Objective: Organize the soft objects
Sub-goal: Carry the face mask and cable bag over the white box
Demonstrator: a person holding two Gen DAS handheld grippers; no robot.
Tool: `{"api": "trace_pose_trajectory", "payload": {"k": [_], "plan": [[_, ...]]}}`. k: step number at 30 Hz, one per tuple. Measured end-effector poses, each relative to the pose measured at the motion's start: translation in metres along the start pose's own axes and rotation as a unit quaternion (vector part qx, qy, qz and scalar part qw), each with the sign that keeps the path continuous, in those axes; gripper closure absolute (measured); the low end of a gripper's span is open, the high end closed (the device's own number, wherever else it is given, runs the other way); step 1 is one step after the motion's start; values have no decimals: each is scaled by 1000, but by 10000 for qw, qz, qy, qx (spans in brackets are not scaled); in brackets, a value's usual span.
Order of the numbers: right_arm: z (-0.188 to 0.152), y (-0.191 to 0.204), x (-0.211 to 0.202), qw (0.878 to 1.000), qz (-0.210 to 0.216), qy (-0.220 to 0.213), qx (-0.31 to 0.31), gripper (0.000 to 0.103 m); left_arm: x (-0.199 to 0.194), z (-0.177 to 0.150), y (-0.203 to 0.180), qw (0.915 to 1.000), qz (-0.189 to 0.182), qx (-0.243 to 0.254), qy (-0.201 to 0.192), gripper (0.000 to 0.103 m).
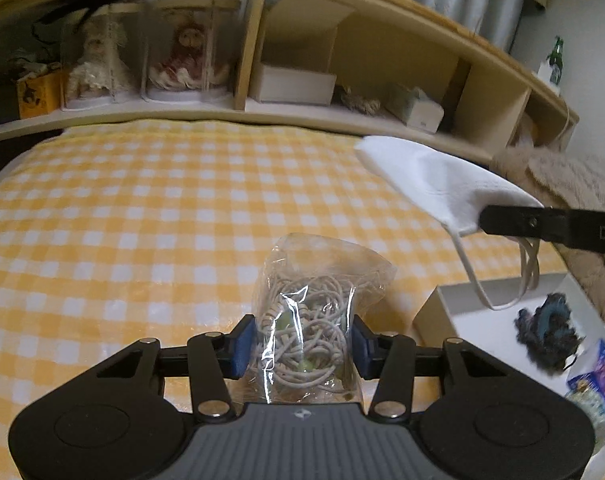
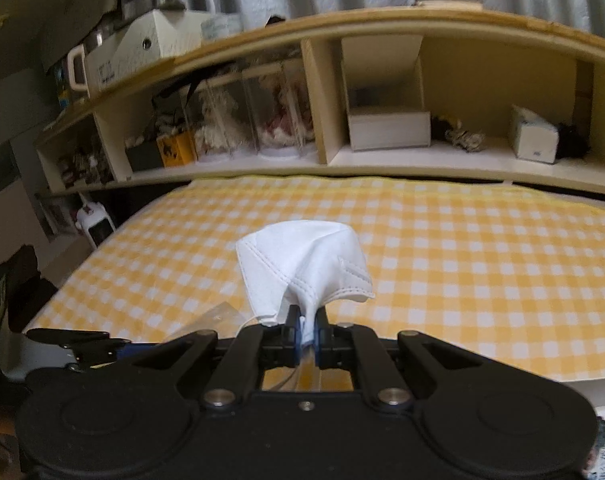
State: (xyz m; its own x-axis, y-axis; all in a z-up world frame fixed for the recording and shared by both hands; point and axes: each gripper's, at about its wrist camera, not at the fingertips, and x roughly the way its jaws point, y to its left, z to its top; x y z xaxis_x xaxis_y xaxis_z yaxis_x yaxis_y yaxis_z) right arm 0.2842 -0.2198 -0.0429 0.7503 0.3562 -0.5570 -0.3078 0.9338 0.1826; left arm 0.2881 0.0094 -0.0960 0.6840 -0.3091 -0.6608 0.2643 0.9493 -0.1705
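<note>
Bag of cords (image 1: 308,320) pinched by left gripper (image 1: 302,344); right gripper (image 2: 307,330) fingers pinch white mask (image 2: 302,264)

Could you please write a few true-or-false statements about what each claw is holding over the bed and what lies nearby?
1. The left claw grips a clear bag of cord. True.
2. The right claw is open and empty. False: it is shut on a white face mask.
3. The bed cover is yellow and white check. True.
4. The mask lies flat on the bed cover. False: it is held up in the air.
5. A white box sits at the right of the bed. True.
</note>
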Motion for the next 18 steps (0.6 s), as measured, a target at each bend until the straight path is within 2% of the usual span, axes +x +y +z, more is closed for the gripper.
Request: {"api": "trace_pose_trajectory", "payload": {"k": [7, 18], "plan": [[3, -3, -33, 9998, -76, -207, 32, 97, -31, 4, -7, 9997, -54, -150, -197, 53], [5, -20, -89, 9979, -246, -585, 91, 97, -78, 13, -19, 9964, -213, -253, -775, 53]]}}
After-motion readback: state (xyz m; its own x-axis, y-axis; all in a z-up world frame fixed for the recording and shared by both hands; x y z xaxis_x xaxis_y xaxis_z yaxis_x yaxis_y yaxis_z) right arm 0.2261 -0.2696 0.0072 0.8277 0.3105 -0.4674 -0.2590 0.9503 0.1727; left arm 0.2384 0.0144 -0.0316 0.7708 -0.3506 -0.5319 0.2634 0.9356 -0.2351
